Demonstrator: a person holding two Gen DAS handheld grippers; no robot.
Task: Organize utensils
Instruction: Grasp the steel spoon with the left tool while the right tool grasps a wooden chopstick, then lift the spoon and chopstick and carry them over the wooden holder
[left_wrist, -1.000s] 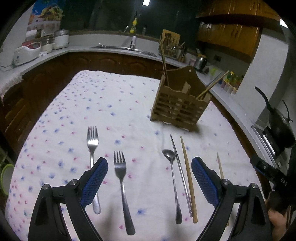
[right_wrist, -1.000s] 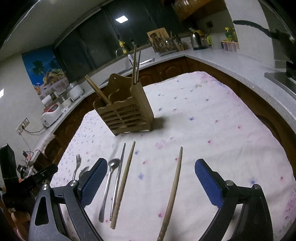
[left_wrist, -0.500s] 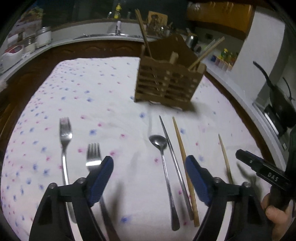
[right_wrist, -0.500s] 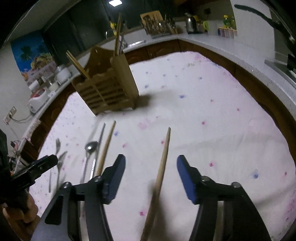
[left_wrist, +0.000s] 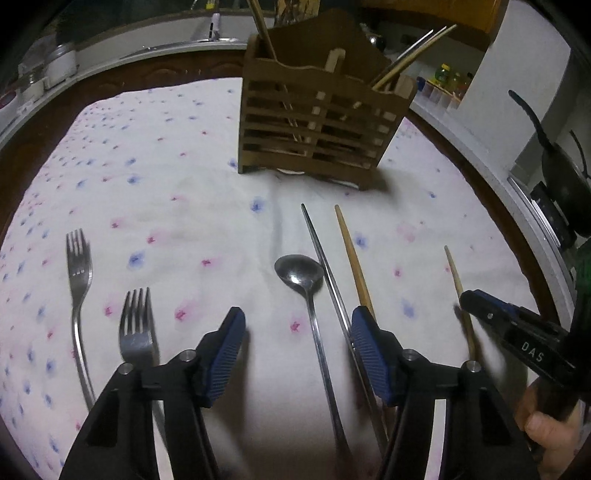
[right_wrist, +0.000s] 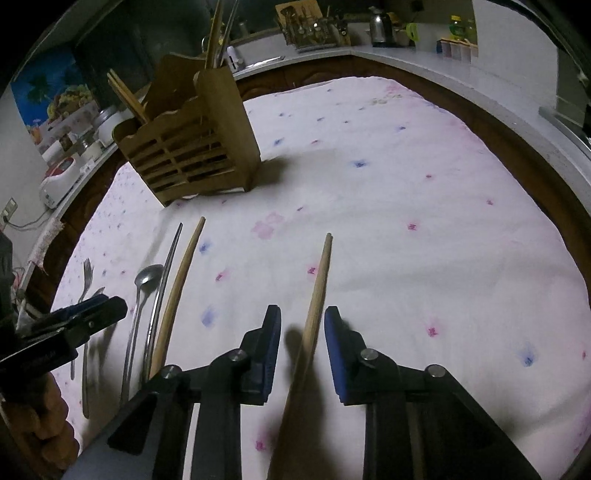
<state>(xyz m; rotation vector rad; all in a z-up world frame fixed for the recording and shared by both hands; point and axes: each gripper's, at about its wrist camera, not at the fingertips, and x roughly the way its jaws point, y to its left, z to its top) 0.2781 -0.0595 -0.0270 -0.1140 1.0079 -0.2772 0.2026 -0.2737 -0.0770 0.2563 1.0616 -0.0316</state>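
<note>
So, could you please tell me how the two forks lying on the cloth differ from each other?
The far fork lies nearer the cloth's left edge with its tines further up the cloth; the near fork sits closer to the left gripper. The far fork's handle shows as a long curve; the near fork's handle is mostly hidden behind the gripper. Both are silver metal, four-tined, tines pointing toward the wooden holder side.

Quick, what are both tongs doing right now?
Left tongs: open, just been closing, around the long steel spoon; pads not touching.
Right tongs: open, just been closing, around the lone wooden chopstick; not gripped yet.
</note>
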